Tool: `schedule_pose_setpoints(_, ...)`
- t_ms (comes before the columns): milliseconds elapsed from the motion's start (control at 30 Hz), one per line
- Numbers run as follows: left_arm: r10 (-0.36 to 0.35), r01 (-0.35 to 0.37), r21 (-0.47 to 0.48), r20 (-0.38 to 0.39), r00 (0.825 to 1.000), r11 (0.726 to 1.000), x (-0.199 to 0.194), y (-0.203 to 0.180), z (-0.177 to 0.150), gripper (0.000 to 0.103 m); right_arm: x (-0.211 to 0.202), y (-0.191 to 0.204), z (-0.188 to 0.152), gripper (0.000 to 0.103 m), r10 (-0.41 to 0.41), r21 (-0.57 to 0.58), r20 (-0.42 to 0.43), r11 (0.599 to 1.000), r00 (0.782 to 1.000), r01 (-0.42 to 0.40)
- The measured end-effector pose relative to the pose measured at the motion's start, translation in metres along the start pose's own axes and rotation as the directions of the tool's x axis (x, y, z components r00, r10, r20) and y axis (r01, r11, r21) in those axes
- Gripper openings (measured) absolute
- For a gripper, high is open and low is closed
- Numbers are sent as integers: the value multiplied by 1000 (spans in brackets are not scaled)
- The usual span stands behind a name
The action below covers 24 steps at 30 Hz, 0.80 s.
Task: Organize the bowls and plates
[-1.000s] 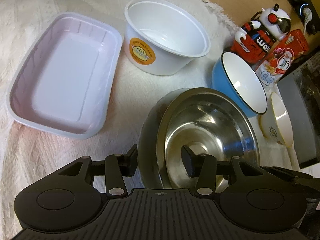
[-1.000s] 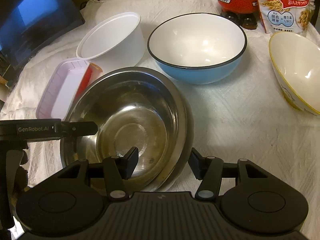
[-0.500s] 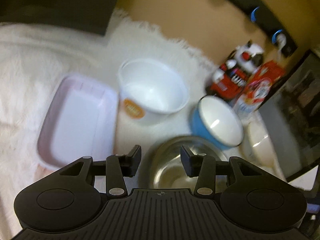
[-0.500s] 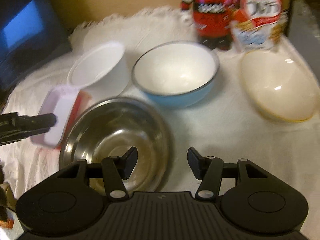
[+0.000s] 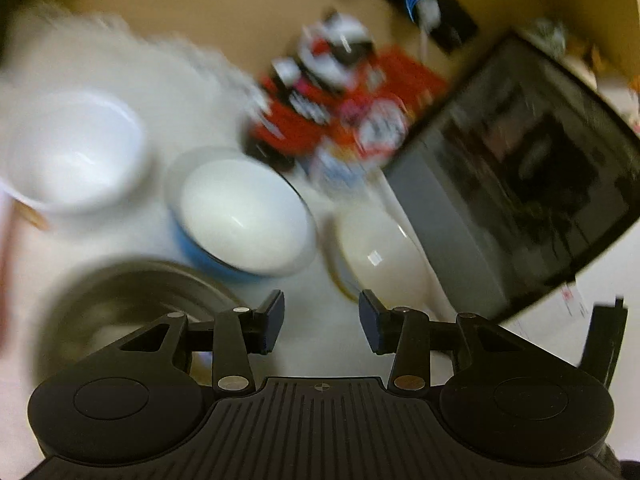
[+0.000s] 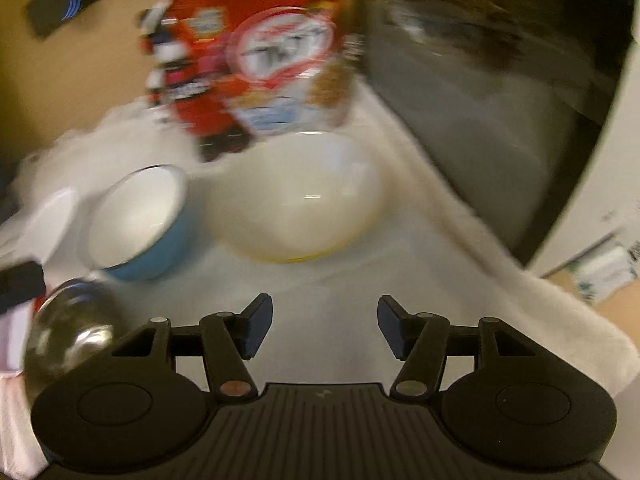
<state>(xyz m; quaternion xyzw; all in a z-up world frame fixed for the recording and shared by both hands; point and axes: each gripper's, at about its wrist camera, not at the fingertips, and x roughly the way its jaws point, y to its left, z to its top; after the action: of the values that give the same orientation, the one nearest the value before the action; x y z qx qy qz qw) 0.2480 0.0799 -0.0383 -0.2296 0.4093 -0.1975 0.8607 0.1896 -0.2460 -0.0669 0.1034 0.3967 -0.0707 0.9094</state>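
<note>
Now that both grippers have lifted off the steel bowl [image 5: 132, 304] and swung toward the cream bowl [image 6: 296, 196], left gripper [image 5: 322, 322] and right gripper [image 6: 325, 326] hang released, nothing between the jaws; left jaws just narrowing, right widening. Steel bowl sits on the desk [image 6: 360, 280] left of the cream bowl, blue bowl [image 5: 240, 216] between them. Likely next pick: cream bowl.

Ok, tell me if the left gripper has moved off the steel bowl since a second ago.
Yes. The left gripper has swung right: the steel bowl now sits left of its fingers, the cream bowl ahead.
</note>
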Motion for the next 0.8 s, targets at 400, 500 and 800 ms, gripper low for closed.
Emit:
schedule_pose_setpoints(400, 95, -101, -97, -64, 993, 990, 104, -43, 3, 45, 43, 5, 101, 59, 109, -237, 89, 968, 990, -85)
schedule_pose_setpoints(500, 147, -156, -122, -75, 986, 980, 121, -43, 3, 45, 68, 15, 121, 59, 106, -284, 85, 956, 991, -78)
schedule_pose_setpoints(800, 169, -182, -161, -86, 982, 970, 152, -42, 3, 45, 128, 11, 134, 59, 68, -269, -4, 961, 998, -66)
